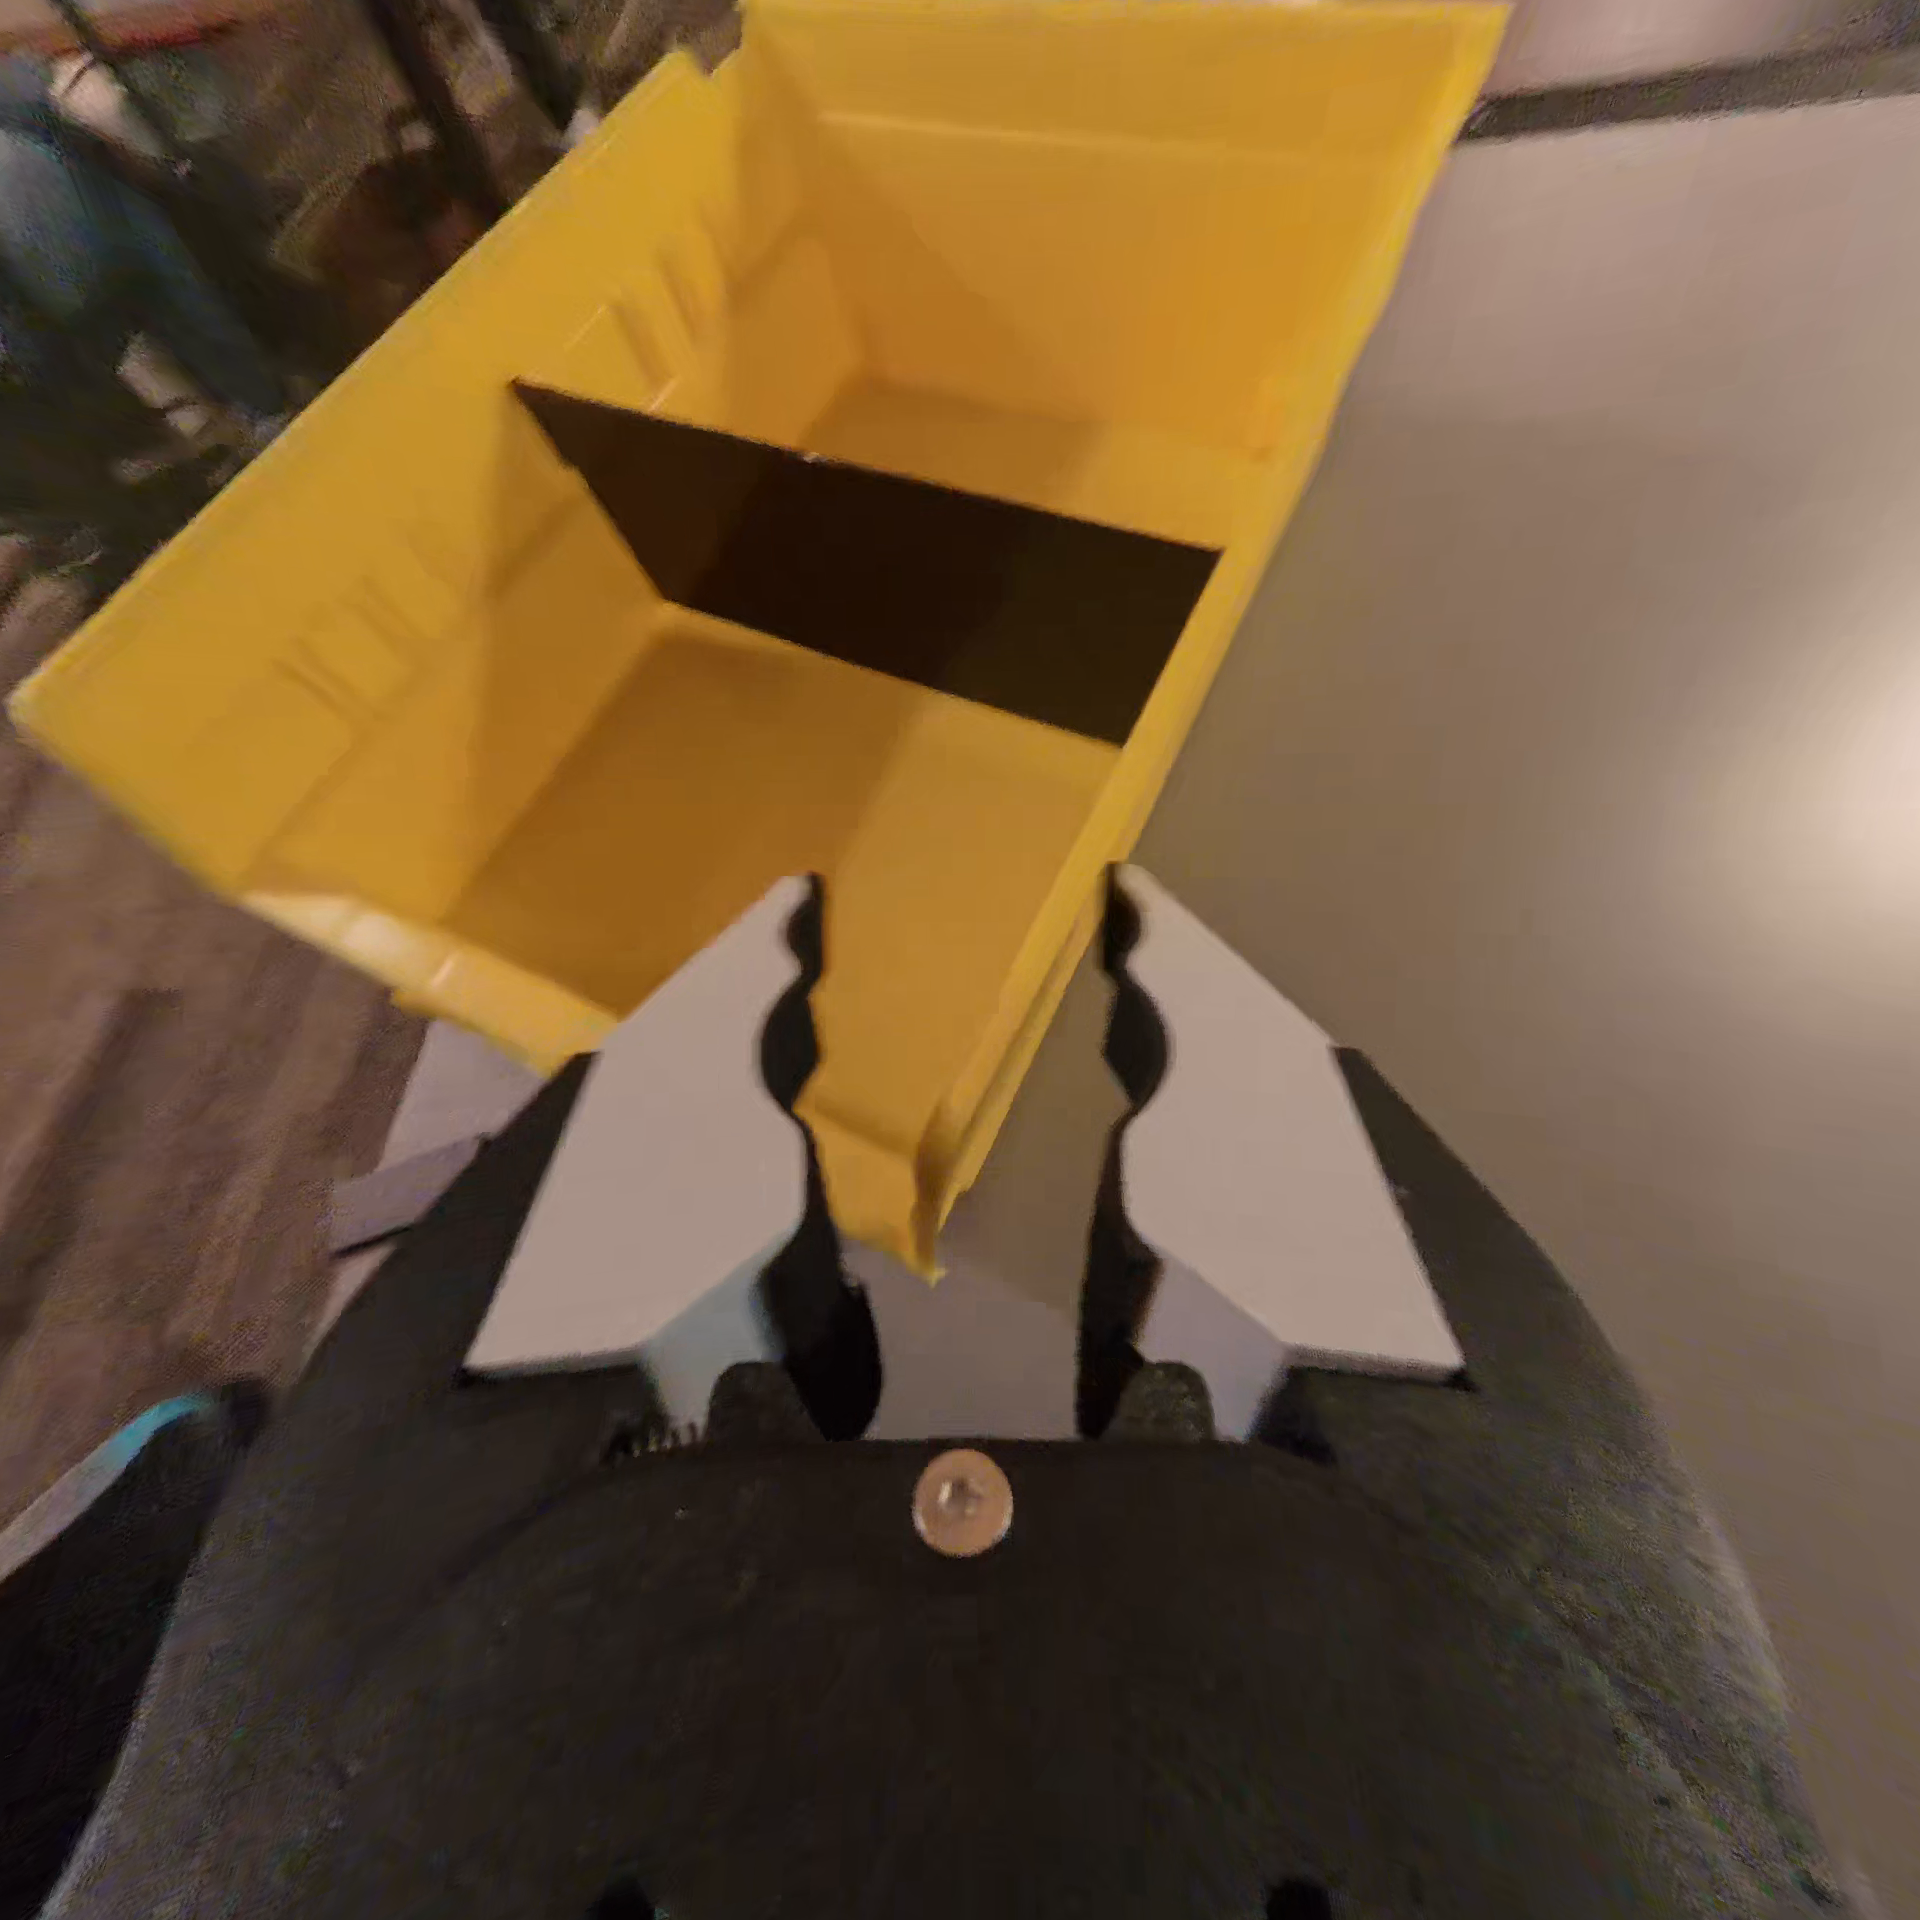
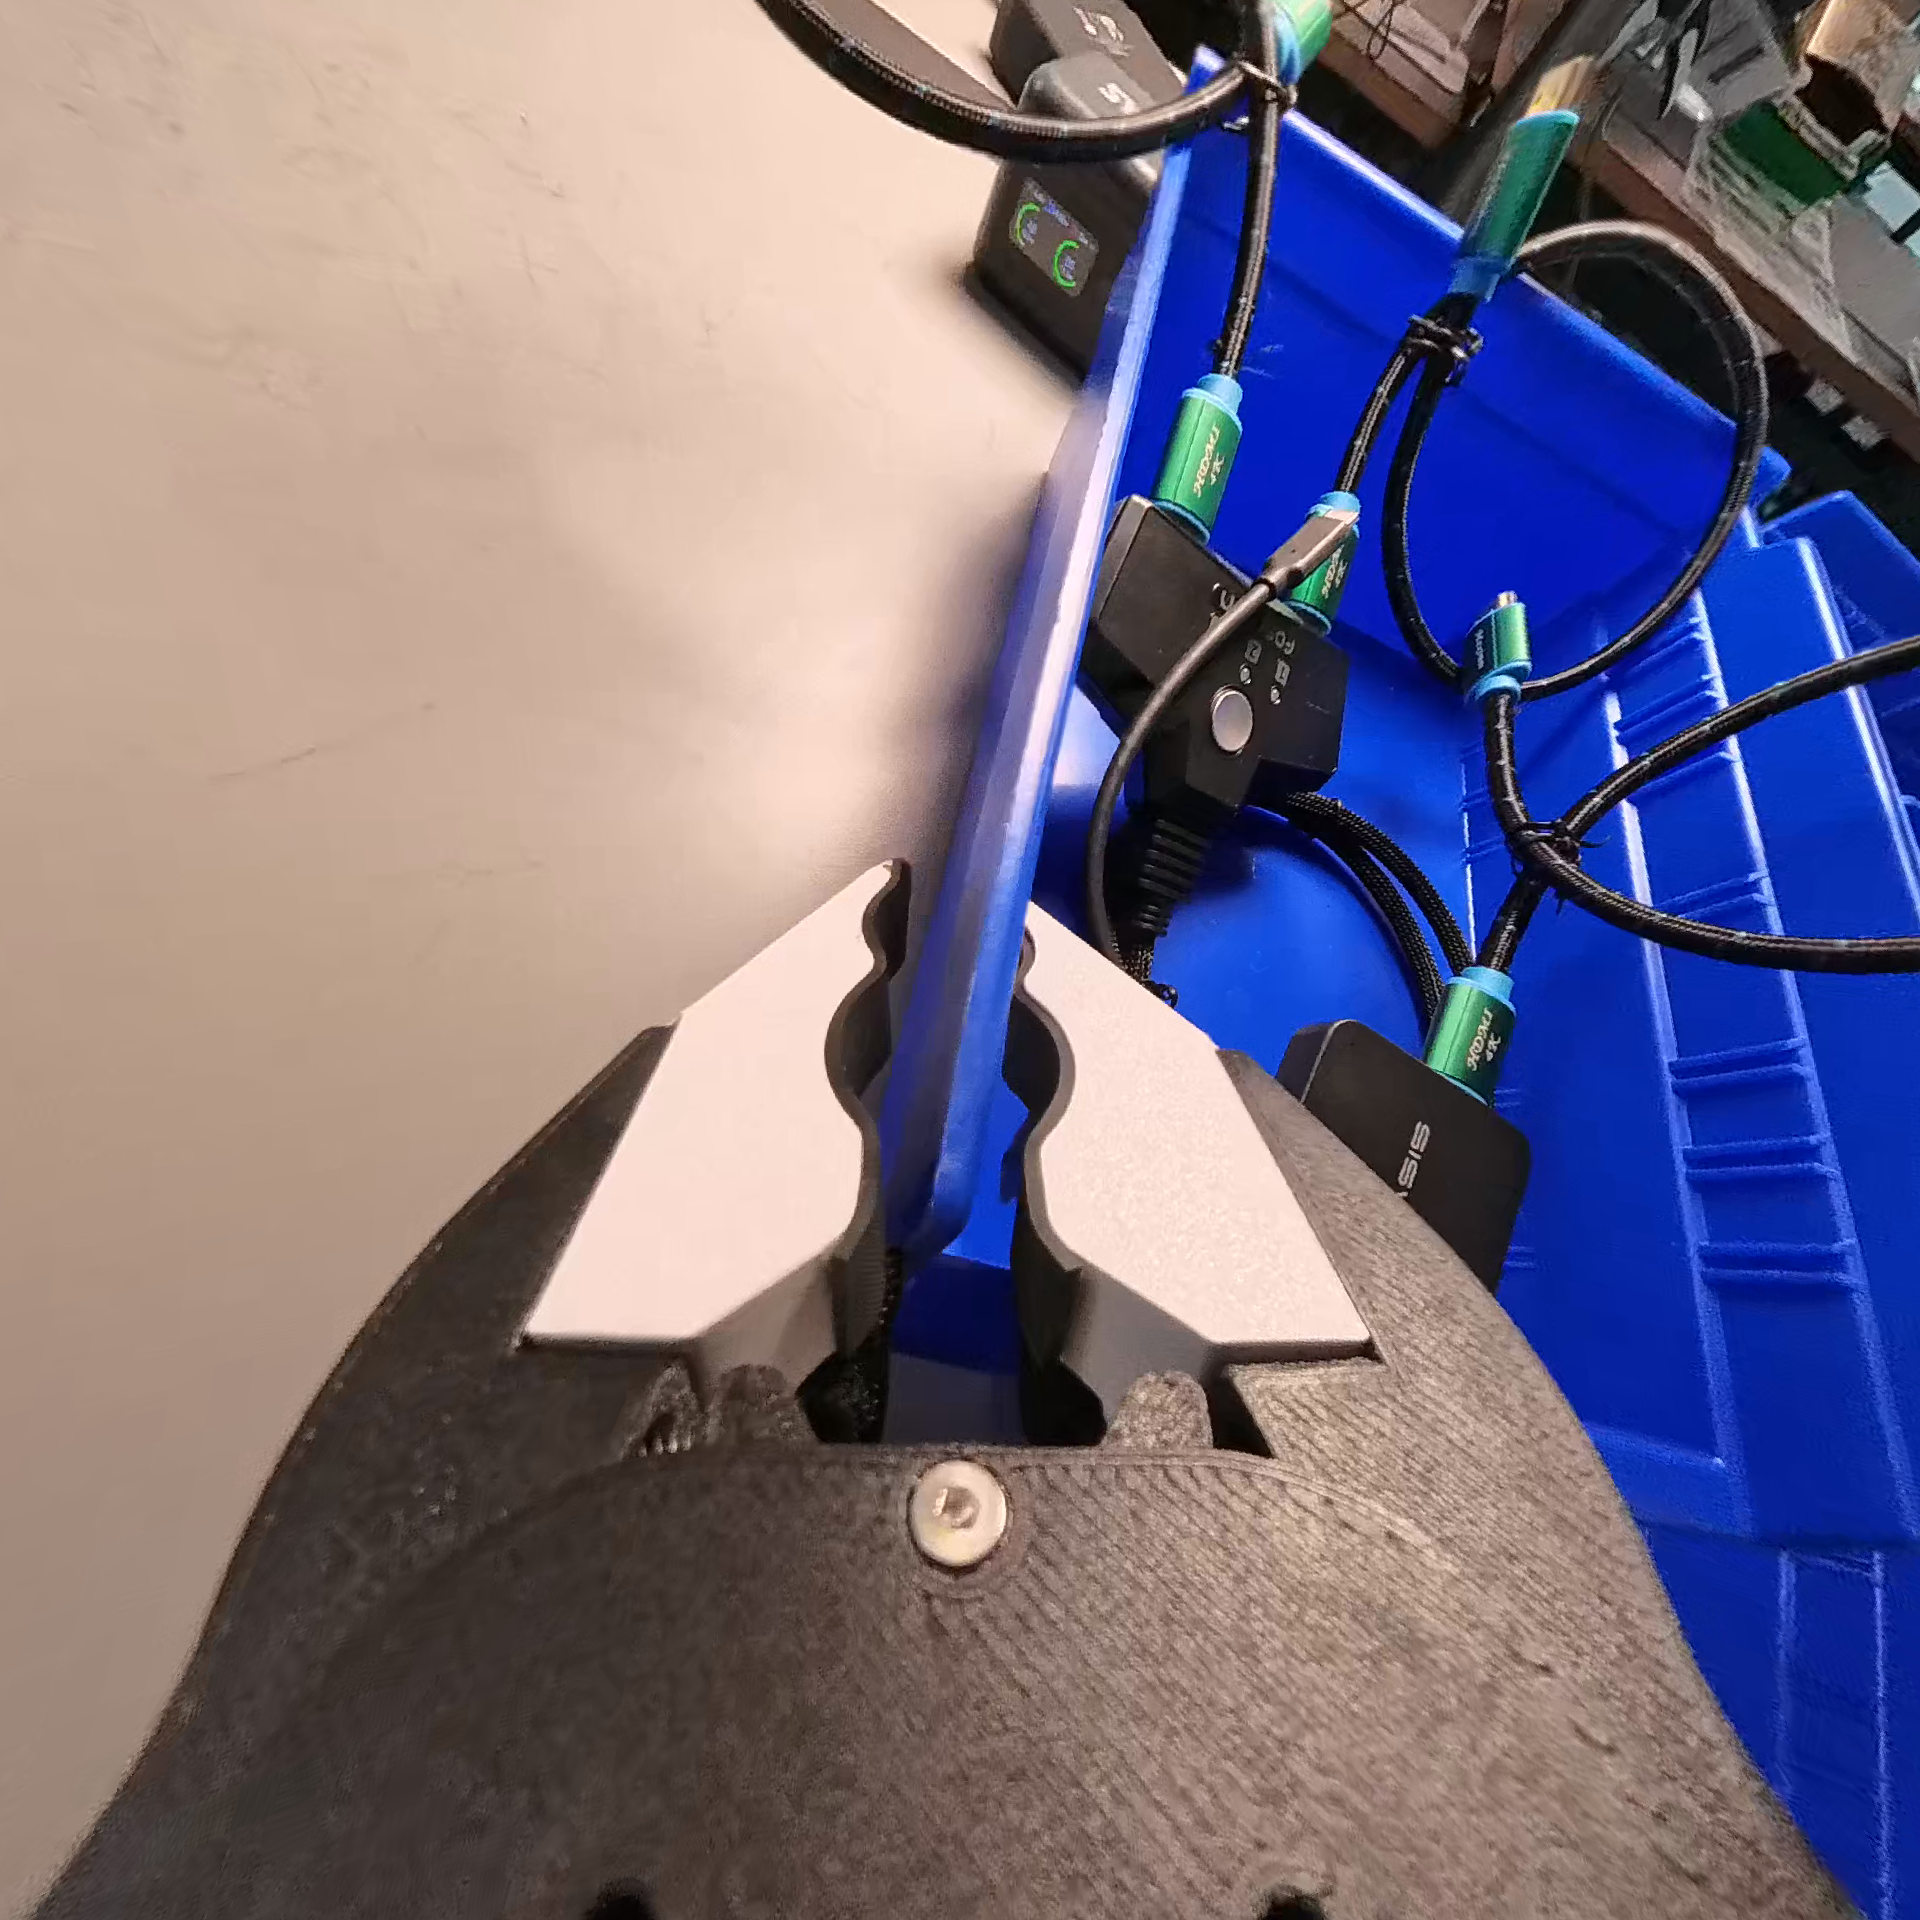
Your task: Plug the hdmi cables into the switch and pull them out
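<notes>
The left gripper (image 1: pixel 961 883) has its jaws apart, straddling the near right wall of a yellow plastic bin (image 1: pixel 343 665), with a clear gap on either side of the wall, so nothing is clamped. That bin sits at the left edge of a pale grey tabletop (image 1: pixel 1558 623) and is split by a black flat divider panel (image 1: pixel 883 582) into a near and a far compartment; both show only bare yellow floor. The picture is somewhat blurred. The right gripper (image 2: pixel 961 914) has its jaws closed around the left rim of a large blue plastic bin (image 2: pixel 1049 665), one finger outside on the table side and one inside; the rim fills the gap, though whether the pads press it firmly I cannot tell. Inside the blue bin, near the left wall, lies a black HDMI switch with a round button (image 2: pixel 1226 686), with two green metal-shelled HDMI plugs (image 2: pixel 1195 457) seated in its far side on black braided cables (image 2: pixel 1257 239). A second black box (image 2: pixel 1423 1143) lies nearer, just right of the gripper, with another green plug (image 2: pixel 1465 1029) in it. A loose green plug (image 2: pixel 1496 644) hangs free farther right, and one more (image 2: pixel 1517 187) rises at the far wall. On the tabletop beyond the bin's far left corner stands a dark device with a small lit screen (image 2: pixel 1049 239).
</notes>
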A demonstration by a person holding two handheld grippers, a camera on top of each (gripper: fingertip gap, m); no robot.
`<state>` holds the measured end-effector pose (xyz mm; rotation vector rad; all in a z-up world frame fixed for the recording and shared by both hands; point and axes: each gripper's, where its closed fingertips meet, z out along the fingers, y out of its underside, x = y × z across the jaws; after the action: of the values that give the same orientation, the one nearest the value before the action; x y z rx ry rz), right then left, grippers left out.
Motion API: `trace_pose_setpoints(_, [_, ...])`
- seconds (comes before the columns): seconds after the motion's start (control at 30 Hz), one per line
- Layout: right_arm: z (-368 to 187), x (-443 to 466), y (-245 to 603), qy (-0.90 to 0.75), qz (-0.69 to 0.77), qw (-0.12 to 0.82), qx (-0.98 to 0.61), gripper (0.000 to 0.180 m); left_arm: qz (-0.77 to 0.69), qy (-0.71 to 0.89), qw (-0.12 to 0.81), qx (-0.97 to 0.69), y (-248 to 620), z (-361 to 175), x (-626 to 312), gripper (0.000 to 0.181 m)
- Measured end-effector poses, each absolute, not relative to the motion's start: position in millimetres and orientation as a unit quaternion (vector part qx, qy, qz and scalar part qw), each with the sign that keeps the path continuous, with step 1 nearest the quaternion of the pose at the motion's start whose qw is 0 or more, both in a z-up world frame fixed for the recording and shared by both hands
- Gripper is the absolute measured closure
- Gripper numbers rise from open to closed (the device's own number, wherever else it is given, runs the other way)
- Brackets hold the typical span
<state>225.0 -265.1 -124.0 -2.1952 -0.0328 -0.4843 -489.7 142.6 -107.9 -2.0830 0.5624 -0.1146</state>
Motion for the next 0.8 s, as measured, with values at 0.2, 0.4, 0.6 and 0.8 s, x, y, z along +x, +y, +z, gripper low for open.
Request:
trace_pose_setpoints(0.2, [-121.4, 216.8, -276.7, -0.038, -0.201, 0.444, -0.872, 0.175, -0.126, 0.314, 0.511, -0.79, 117.6, -105.7, -441.4, 0.176])
trace_pose_setpoints(0.4, [-121.2, 194.3, -278.7, -0.069, -0.183, 0.453, -0.87, 0.176, -0.144, 0.379, 0.525, -0.749, 68.0, -105.3, -405.2, 0.175])
trace_pose_setpoints(0.6, [-120.5, 173.0, -263.0, -0.124, -0.15, 0.469, -0.861, 0.176, -0.265, 0.505, 0.482, -0.665, -10.7, -105.7, -365.1, 0.173])
trace_pose_setpoints(0.8, [-120.0, 143.6, -230.5, -0.191, -0.106, 0.483, -0.848, 0.175, -0.39, 0.622, 0.388, -0.557, -87.7, -105.1, -341.2, 0.175])
